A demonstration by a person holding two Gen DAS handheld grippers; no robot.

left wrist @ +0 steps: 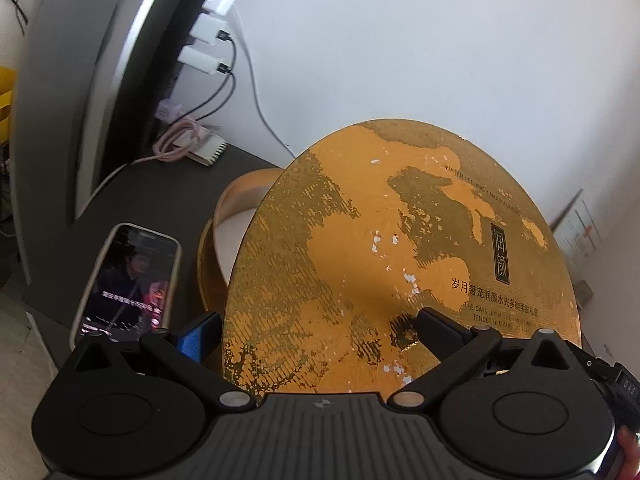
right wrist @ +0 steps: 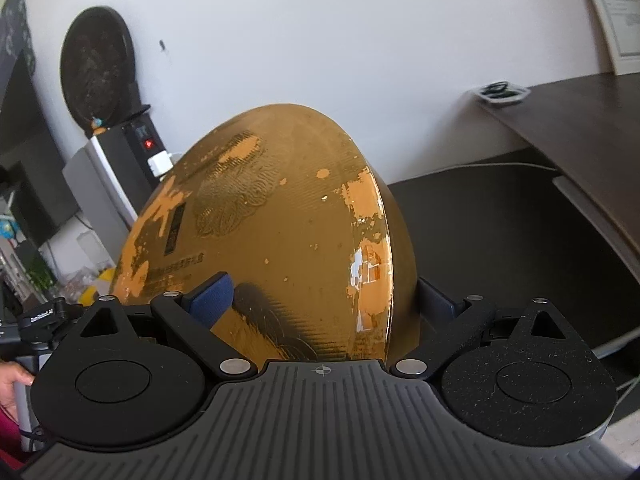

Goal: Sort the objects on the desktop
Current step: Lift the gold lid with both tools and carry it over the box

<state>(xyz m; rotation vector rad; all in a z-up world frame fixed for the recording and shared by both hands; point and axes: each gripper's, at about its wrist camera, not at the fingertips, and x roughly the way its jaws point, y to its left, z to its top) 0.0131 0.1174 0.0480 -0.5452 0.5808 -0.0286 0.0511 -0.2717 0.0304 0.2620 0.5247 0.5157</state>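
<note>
Gold foil, worn through to orange in patches, covers the round cardboard gift-box lid (left wrist: 400,248) that is gripped from both sides and held tilted above the dark desk surface (left wrist: 160,192). In the left wrist view, the left gripper (left wrist: 320,326) is seen straddling the lid's near edge, one finger on the printed face and one hidden behind the rim, so the lid is taken to be pinched there. In the right wrist view, the right gripper (right wrist: 324,300) is spread fairly wide, with its fingers clasping the lid across its thickness at the rim. The matching round box base (left wrist: 224,224), open and pale inside, is partly visible behind and below the lid, beside a lit smartphone in a pale case (left wrist: 128,280).

Trouble is judged most likely at seating: if the lid is lowered tilted or off-centre, its rim could catch on the base wall and push the base along the desk. The phone just beside the base could be knocked. A slip is also possible, since both grips sit on one edge.
</note>
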